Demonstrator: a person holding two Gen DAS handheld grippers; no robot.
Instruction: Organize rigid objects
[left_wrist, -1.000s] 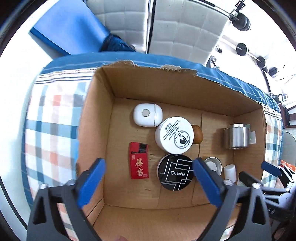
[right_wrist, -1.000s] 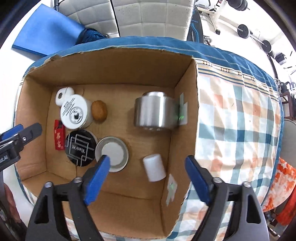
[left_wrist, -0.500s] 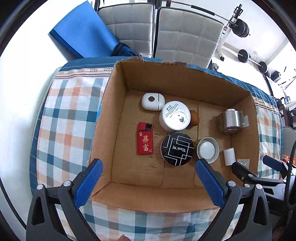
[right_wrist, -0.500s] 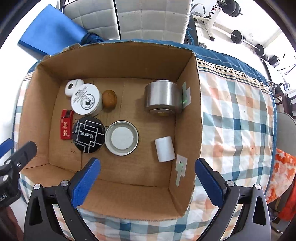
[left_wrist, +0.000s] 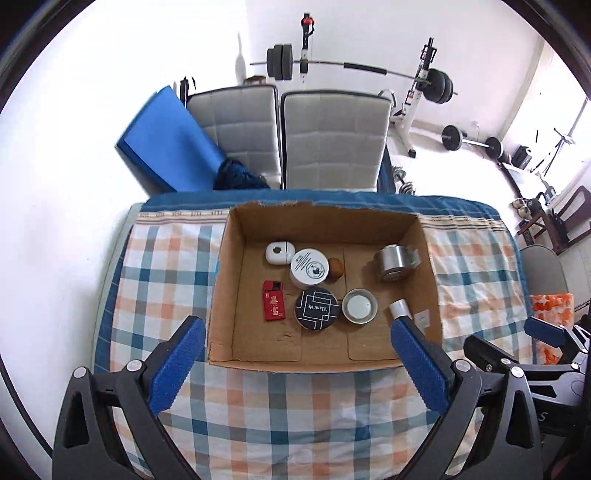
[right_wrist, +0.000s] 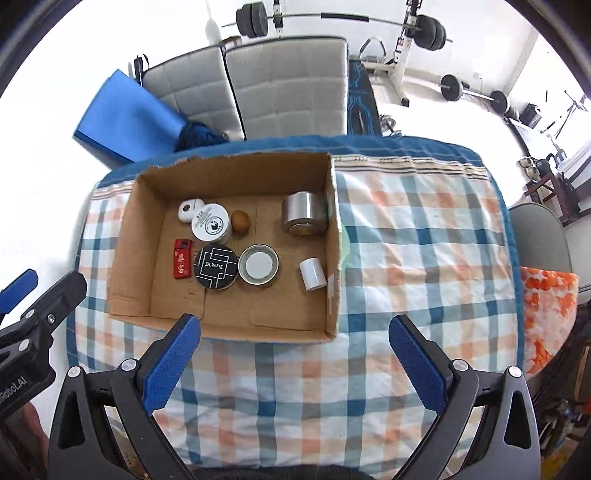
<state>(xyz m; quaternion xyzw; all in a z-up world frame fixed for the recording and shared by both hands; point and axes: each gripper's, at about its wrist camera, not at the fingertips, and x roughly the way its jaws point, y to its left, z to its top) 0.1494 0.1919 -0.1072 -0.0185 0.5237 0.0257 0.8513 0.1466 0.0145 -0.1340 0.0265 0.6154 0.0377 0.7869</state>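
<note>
An open cardboard box (left_wrist: 221, 280) (right_wrist: 129, 236) stands on the checked tablecloth. Inside lie a red pack (left_wrist: 273, 305) (right_wrist: 182, 258), a black round tin (left_wrist: 317, 308) (right_wrist: 215, 265), a white round tin (left_wrist: 309, 268) (right_wrist: 211, 226), a white case (left_wrist: 279, 253) (right_wrist: 190, 209), a brown ball (left_wrist: 335, 265) (right_wrist: 241, 221), a grey lid (left_wrist: 359, 307) (right_wrist: 258, 265), a metal can (left_wrist: 394, 258) (right_wrist: 305, 213) and a small white cylinder (left_wrist: 400, 308) (right_wrist: 312, 273). My left gripper (left_wrist: 295, 369) and right gripper (right_wrist: 293, 363) are both open and empty, held above the cloth in front of the box.
The table (right_wrist: 406, 221) has a blue border at its far edge. Two grey padded chairs (left_wrist: 295, 140) and a blue mat (left_wrist: 166, 144) stand behind it. Barbells and a weight rack (left_wrist: 417, 88) are farther back. An orange patterned cloth (right_wrist: 546, 310) lies at the right.
Both grippers have pulled up and back out of the box, so the whole box and table now show. Both stay open. The objects in the box have not moved.
</note>
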